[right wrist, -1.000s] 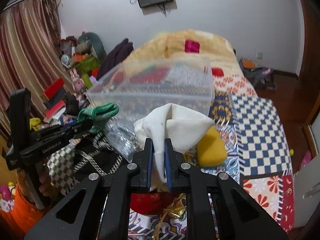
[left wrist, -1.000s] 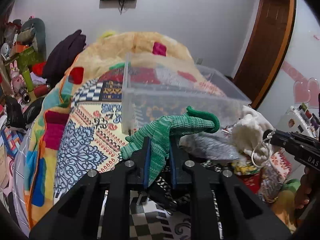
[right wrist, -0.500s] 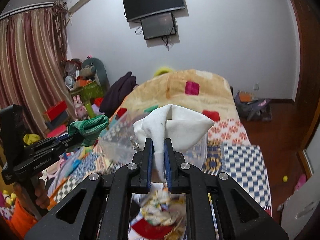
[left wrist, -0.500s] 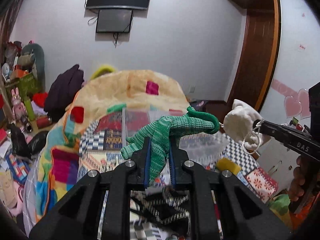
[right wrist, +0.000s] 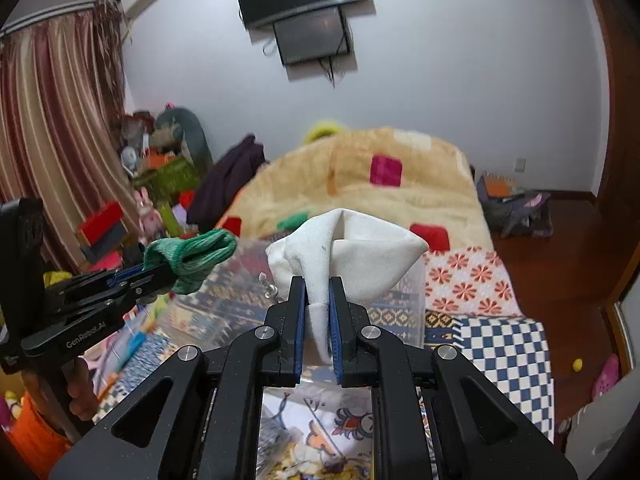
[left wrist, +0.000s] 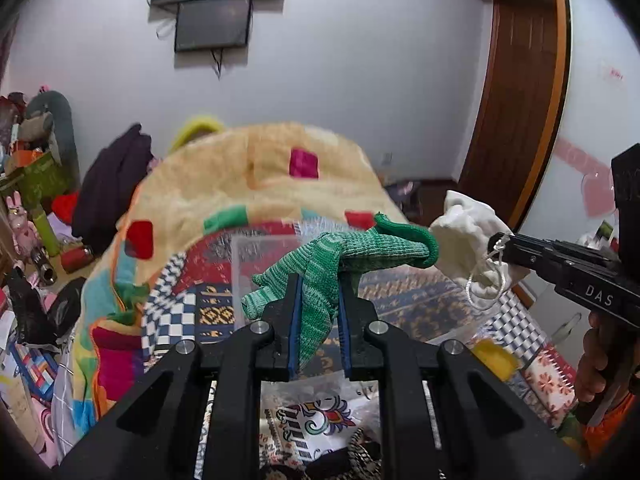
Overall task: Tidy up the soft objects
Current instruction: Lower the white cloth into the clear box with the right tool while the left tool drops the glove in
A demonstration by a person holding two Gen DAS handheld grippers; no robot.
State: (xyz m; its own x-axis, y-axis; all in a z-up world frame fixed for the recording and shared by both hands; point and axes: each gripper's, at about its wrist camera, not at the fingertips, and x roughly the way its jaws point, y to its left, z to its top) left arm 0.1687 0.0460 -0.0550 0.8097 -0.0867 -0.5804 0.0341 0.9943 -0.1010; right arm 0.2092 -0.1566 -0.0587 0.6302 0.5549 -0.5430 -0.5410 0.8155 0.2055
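Note:
My left gripper (left wrist: pixel 319 280) is shut on a green knitted glove (left wrist: pixel 344 256) and holds it in the air above the bed. It also shows in the right wrist view (right wrist: pixel 192 256). My right gripper (right wrist: pixel 318 284) is shut on a white cloth pouch (right wrist: pixel 344 248) with a thin cord; the pouch also shows in the left wrist view (left wrist: pixel 468 240). A clear plastic bin (right wrist: pixel 240 300) stands on the bed just beyond and below both grippers. It also shows in the left wrist view (left wrist: pixel 264 252).
A patterned quilt (right wrist: pixel 504 344) covers the bed, with a fluffy beige blanket (left wrist: pixel 256 168) at the far end. Loose items and printed fabric (left wrist: pixel 316 424) lie under the grippers. Toys and boxes (right wrist: pixel 160 184) crowd the left side. A wooden door (left wrist: pixel 516 100) stands at the right.
Both grippers rose from the pile with the glove and pouch still gripped, then tilted down a little and moved toward the clear bin.

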